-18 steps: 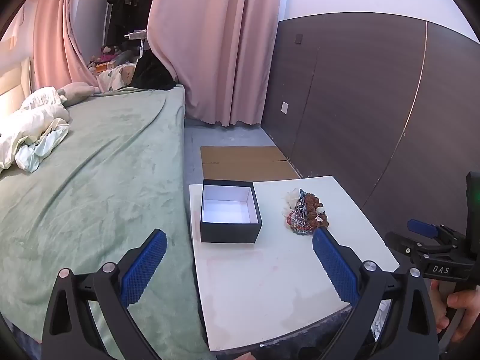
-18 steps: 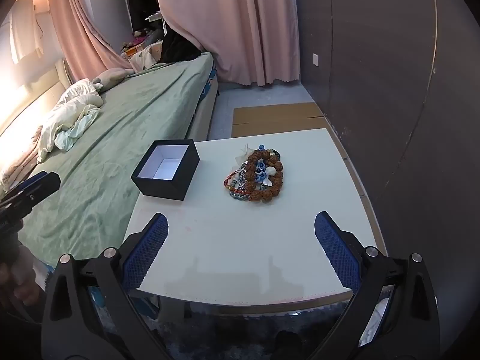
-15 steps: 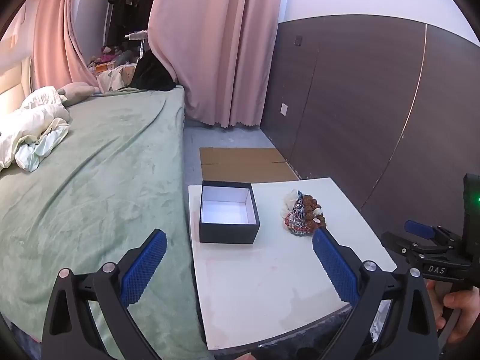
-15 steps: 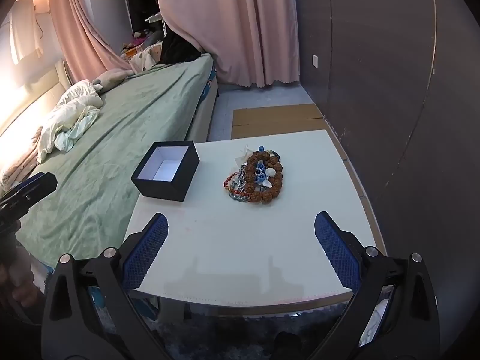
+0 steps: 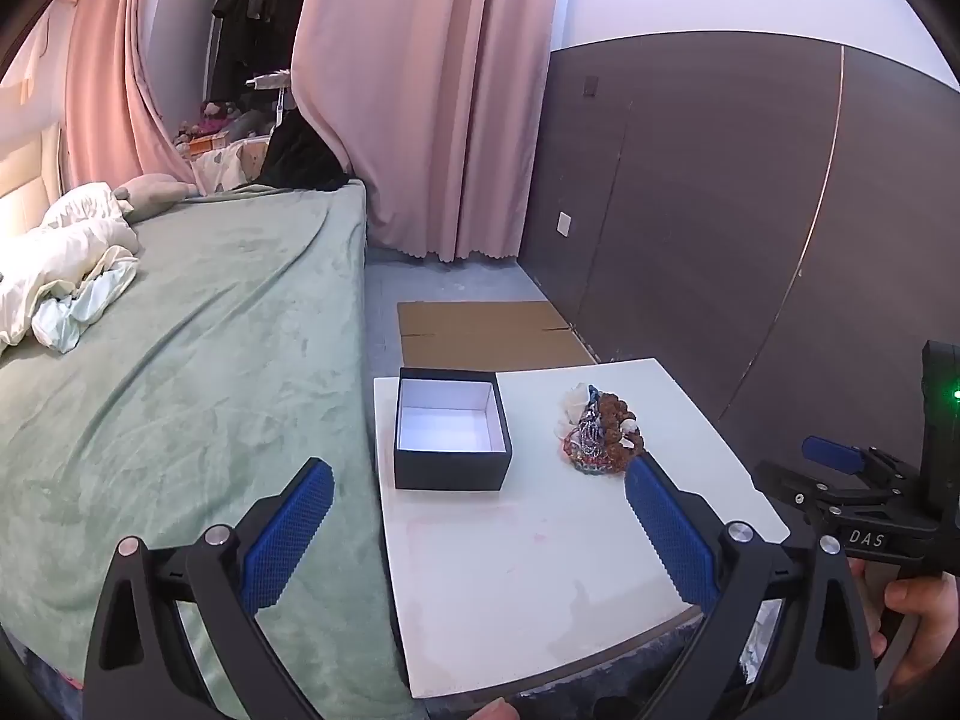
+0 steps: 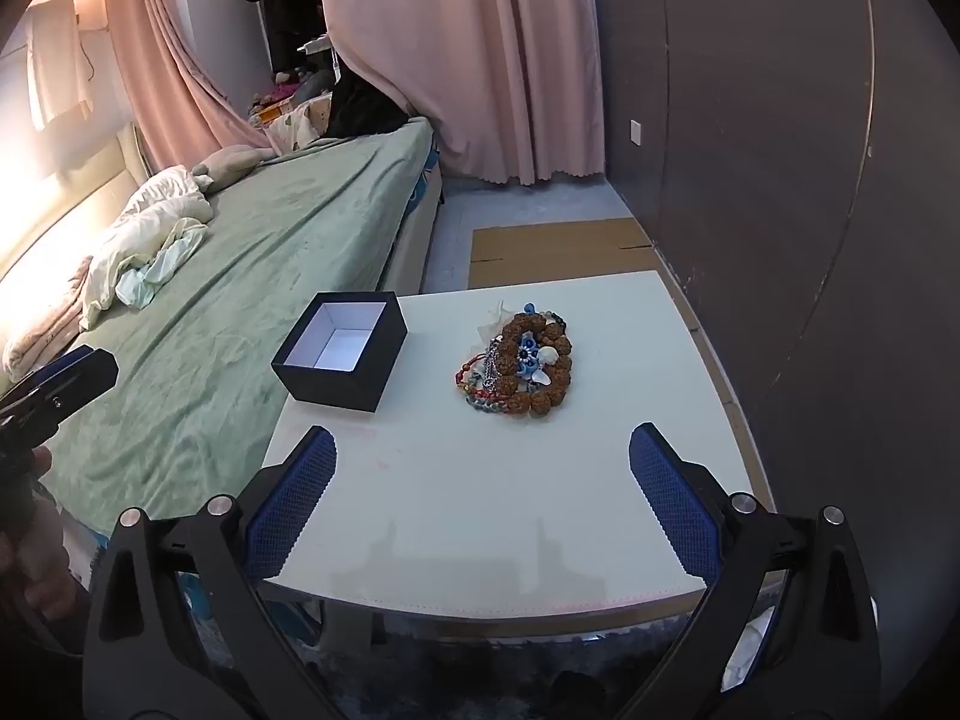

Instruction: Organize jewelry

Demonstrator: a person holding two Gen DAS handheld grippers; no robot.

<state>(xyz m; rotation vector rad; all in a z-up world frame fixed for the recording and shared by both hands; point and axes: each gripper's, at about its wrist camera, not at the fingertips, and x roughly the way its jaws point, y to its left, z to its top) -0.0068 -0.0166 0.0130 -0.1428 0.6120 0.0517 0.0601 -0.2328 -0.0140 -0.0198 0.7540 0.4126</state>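
Observation:
A black box (image 5: 451, 438) with a white inside stands open and empty at the left of a small white table (image 5: 528, 576). It also shows in the right wrist view (image 6: 342, 354). A pile of jewelry (image 5: 600, 435), with brown bead bracelets, blue pieces and a shell, lies to the box's right on the table; it shows in the right wrist view too (image 6: 522, 366). My left gripper (image 5: 477, 522) is open and empty, above the table's near left edge. My right gripper (image 6: 480, 486) is open and empty, over the table's near edge.
A bed with a green blanket (image 5: 180, 372) runs along the table's left side. A flat cardboard sheet (image 5: 486, 336) lies on the floor behind the table. A dark panelled wall (image 5: 750, 210) stands to the right. Pink curtains (image 5: 420, 90) hang at the back.
Both grippers have drawn back slightly from the table, so the box and jewelry look a little farther away. Nothing on the table has moved.

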